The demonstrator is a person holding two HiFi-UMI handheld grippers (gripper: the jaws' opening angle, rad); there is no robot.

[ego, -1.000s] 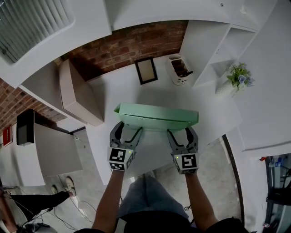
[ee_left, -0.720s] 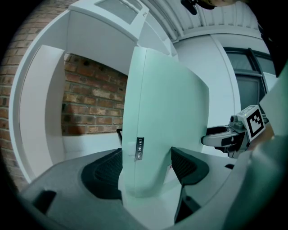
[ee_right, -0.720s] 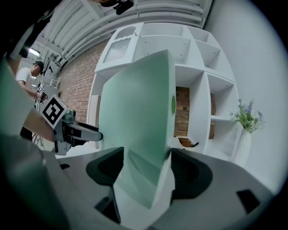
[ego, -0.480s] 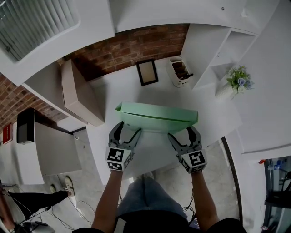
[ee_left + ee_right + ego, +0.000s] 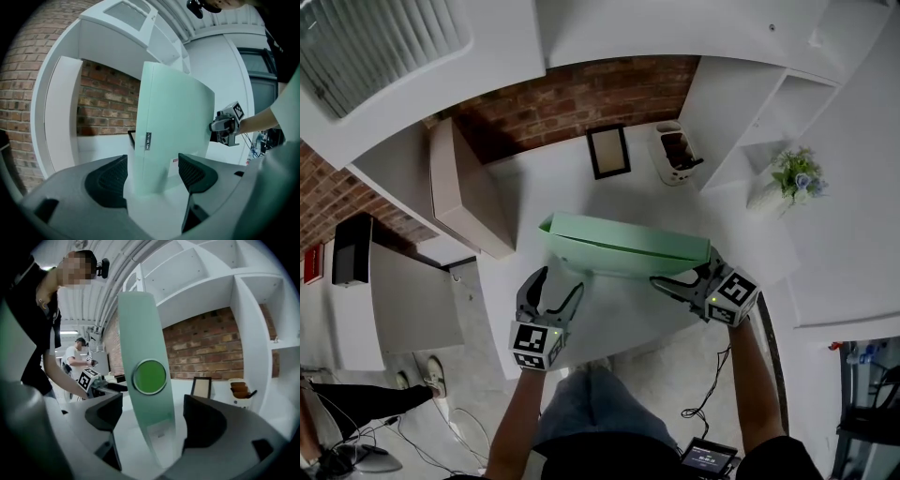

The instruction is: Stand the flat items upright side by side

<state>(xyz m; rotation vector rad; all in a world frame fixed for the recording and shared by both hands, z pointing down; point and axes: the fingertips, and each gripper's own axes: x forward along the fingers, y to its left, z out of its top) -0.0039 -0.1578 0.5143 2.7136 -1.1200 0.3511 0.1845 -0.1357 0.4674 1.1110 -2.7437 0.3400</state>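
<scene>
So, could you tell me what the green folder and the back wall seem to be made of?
Green folder: probably plastic or coated card, smooth pale matte faces without grain. Back wall: brick, rough reddish blocks with pale mortar lines.

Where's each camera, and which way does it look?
Head view: on the person's head, looking steeply down at the white table, upright green folder, forearms, left gripper and right gripper.
Left gripper view: on the left gripper, looking along its open jaws at the folder's end; right gripper shows beyond.
Right gripper view: on the right gripper, facing the folder's other end, between jaws that have just been opening; the person's body shows left.
Shared: both gripper views see the folder from opposite ends.
</scene>
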